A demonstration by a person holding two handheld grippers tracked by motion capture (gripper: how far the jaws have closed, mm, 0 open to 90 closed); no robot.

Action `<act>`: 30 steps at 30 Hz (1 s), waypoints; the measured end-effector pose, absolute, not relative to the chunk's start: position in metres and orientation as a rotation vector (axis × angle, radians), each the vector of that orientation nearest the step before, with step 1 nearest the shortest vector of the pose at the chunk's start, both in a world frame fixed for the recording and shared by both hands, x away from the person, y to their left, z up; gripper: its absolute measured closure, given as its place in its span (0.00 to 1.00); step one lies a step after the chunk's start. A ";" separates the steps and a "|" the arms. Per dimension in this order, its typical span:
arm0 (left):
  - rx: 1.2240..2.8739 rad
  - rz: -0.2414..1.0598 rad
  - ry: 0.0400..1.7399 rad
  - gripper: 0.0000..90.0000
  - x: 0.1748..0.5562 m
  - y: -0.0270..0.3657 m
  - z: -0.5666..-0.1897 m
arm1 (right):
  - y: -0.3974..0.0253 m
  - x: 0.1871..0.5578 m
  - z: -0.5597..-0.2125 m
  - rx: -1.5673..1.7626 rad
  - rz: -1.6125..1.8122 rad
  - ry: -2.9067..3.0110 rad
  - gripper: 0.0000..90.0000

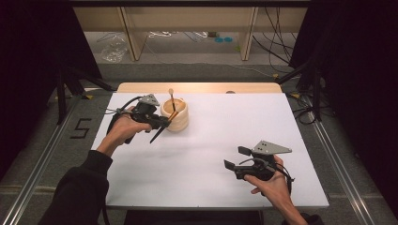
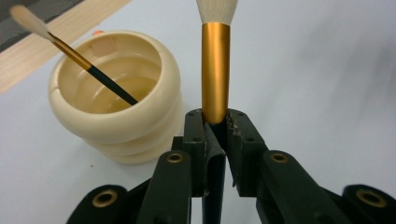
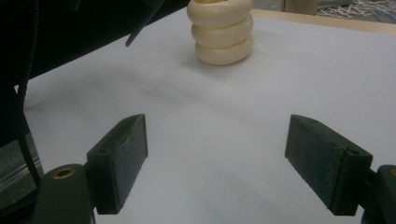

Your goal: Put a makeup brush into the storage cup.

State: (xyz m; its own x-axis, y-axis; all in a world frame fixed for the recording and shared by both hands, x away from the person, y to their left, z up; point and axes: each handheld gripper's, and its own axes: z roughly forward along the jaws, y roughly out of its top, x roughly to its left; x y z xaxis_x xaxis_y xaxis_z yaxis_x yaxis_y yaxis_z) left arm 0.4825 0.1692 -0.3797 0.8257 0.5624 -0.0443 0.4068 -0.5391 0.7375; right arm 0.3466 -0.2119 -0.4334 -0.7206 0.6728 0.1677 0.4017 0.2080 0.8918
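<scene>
A brush (image 2: pixel 215 70) with a gold collar is clamped between the jaws of the left hand-held gripper (image 1: pixel 159 123), just beside the ribbed cream cup (image 1: pixel 175 115) on the bench (image 1: pixel 197 159). A second, thinner brush (image 2: pixel 88 70) is leaned inside that cup. The right hand-held gripper (image 1: pixel 237 158) is held wide open and empty, well apart from the cup, on the person's side of it

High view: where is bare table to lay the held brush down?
Bare white table runs from the ribbed cup to the right hand-held gripper, and along the right edge. Crowded only where the left hand-held gripper holds the brush beside the cup.
</scene>
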 end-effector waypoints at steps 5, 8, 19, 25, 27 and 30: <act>2.135 0.298 0.737 0.88 0.482 0.171 -0.376 | -0.212 0.347 -0.433 1.020 1.518 2.225 0.25; 2.086 0.310 0.746 0.88 0.482 0.173 -0.372 | -0.212 0.347 -0.433 1.019 1.518 2.226 0.25; 1.961 0.320 0.799 0.88 0.486 0.180 -0.366 | -0.212 0.347 -0.433 1.020 1.515 2.225 0.25; 1.927 0.336 0.826 0.88 0.491 0.182 -0.365 | -0.212 0.347 -0.433 1.018 1.516 2.224 0.25; 1.917 0.339 0.833 0.88 0.494 0.183 -0.363 | -0.212 0.347 -0.434 1.019 1.512 2.225 0.25; 1.899 0.348 0.839 0.88 0.497 0.183 -0.359 | -0.213 0.347 -0.433 1.018 1.513 2.222 0.25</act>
State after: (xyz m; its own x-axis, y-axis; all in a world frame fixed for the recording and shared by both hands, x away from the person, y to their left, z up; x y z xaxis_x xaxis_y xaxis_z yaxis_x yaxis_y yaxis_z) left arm 0.4970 0.1831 -0.3594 0.7190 0.6849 -0.1181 0.4004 -0.2693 0.8759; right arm 0.3468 -0.2125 -0.4334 -0.7183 0.6765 0.1622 0.3987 0.2093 0.8929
